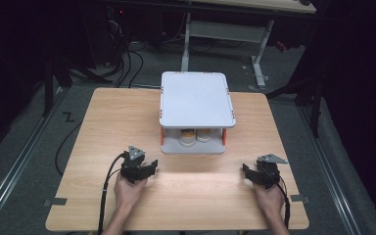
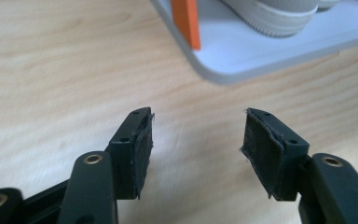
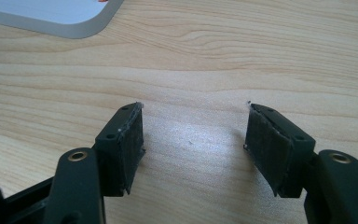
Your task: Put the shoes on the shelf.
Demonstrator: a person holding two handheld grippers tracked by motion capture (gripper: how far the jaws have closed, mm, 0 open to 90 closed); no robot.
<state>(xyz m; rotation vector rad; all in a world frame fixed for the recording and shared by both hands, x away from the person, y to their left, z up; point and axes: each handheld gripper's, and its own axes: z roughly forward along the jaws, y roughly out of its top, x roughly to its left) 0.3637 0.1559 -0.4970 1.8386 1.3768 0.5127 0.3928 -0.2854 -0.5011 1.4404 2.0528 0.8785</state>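
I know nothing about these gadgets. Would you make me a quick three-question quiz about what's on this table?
1. True or false: the left gripper is clamped on a shoe.
2. Where do the pale shoes sit? A) on the rack's top shelf B) on the lower shelf of the white rack C) on the bare wooden table
3. Fill in: the right gripper has its jaws ____.

Key: 1 false, it is open over bare wood; 2 B; 3 open.
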